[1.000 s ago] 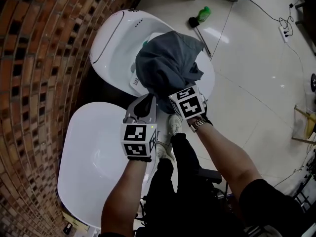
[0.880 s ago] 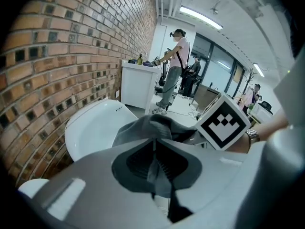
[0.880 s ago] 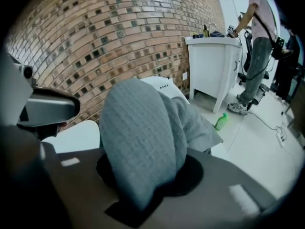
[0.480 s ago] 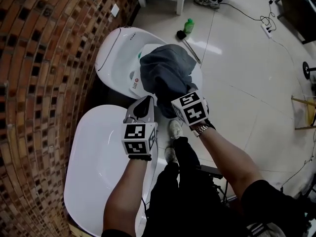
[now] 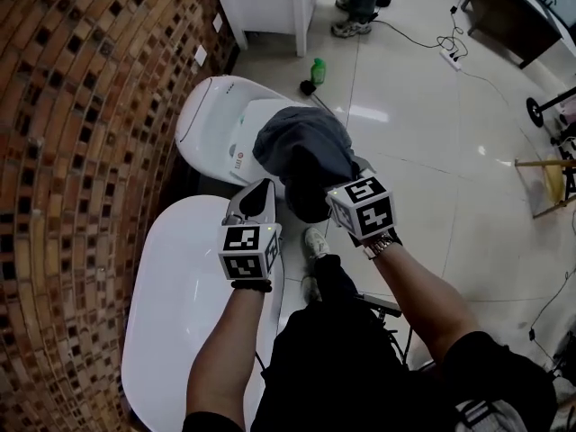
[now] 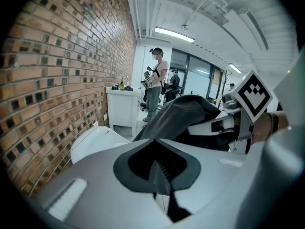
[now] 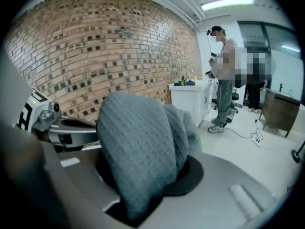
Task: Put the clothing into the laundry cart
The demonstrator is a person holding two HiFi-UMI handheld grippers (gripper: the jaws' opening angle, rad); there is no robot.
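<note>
1. A brown-and-dark mosaic brick wall [image 5: 81, 151] filled the 9 o'clock side of the head view, with both tubs set against it.
2. A long white rounded tub [image 5: 175, 322] lay at 7 o'clock, beside the person's left arm. A second white rounded tub with a lidded rear [image 5: 211, 120] sat at 11 o'clock. I judged this second one the likelier laundry cart, though neither showed wheels.
3. The bunched grey ribbed clothing [image 5: 301, 151] hung in the air at 12 o'clock, over the near rim of the second tub and inside neither tub. It was probably carried high so that its loose ends would clear that rim.
   - Its long axis ran from the grip at 5 o'clock out towards 11 o'clock, bulk leading and pointed at the tub.
   - In the right gripper view it rose in a dome from the tongs, with its folds falling away towards 2 o'clock.
4. The right gripper [image 7: 138, 194] had its tongs clamped on the clothing's lower end.
5. The left gripper [image 6: 159, 173] had its tongs pressed together with nothing between them. It hovered at 6 o'clock beside the cloth and was likely kept near to help guide it.
</note>
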